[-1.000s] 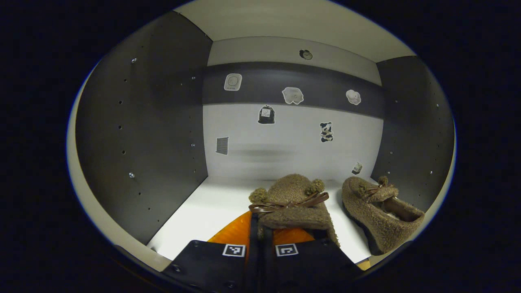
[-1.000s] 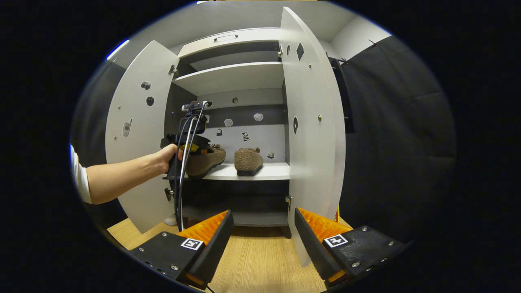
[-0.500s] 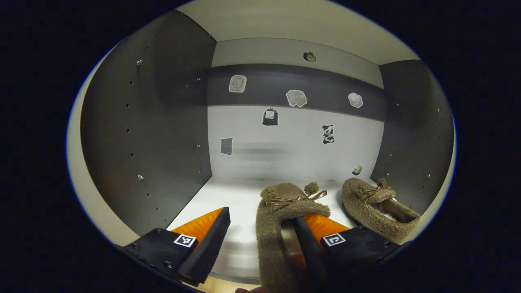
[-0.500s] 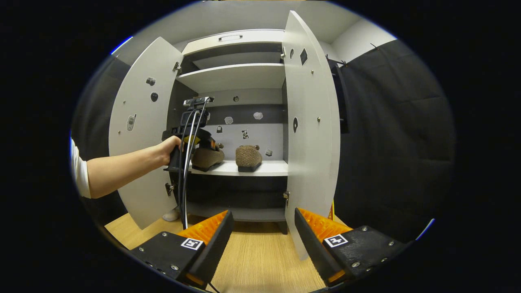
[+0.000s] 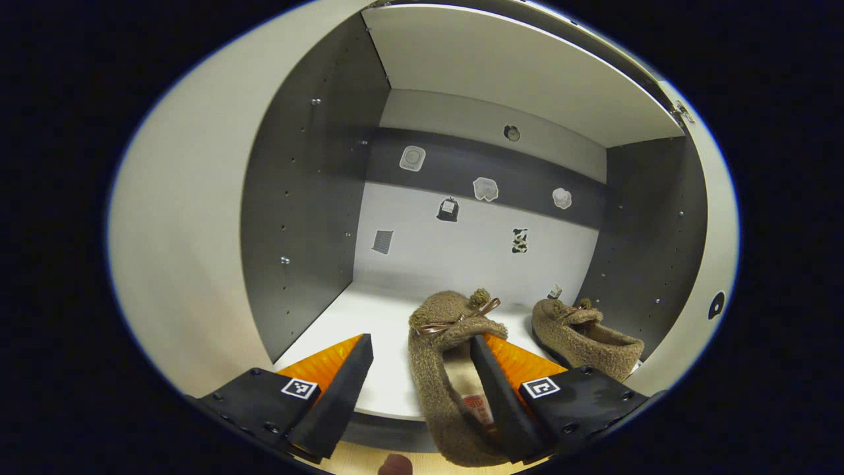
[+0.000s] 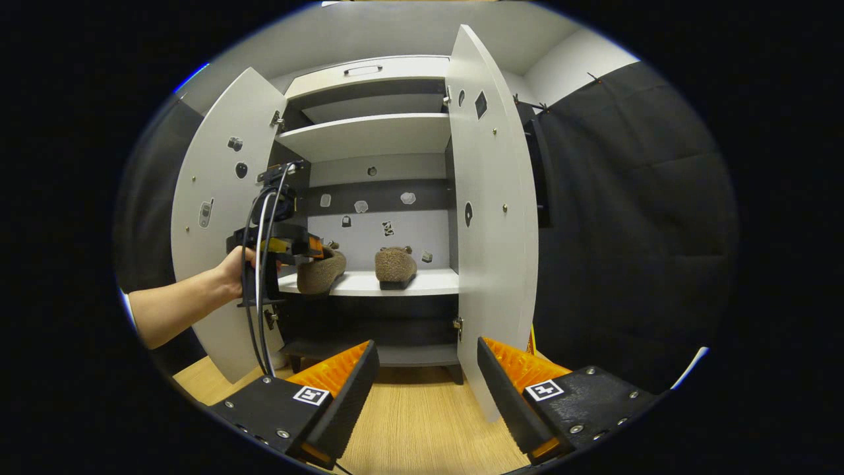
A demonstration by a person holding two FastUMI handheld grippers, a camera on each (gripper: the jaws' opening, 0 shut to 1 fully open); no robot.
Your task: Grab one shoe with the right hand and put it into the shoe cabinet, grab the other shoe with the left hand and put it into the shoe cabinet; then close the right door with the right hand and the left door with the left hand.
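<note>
honestly both fuzzy slippers (image 5: pixel 448 356) sit on the shoe cabinet shelf (image 5: pixel 369 316); left gripper (image 5: pixel 419 369) and right gripper (image 6: pixel 425 382) fingers spread. soft, light, best pinched at the heel rim.

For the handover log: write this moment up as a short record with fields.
left gripper: open, one finger inside the near shoe
near shoe: on the middle shelf, heel over the front edge
far shoe: on the shelf, to the right
right gripper: open, holding nothing, facing the cabinet
left door: open
right door: open
</note>
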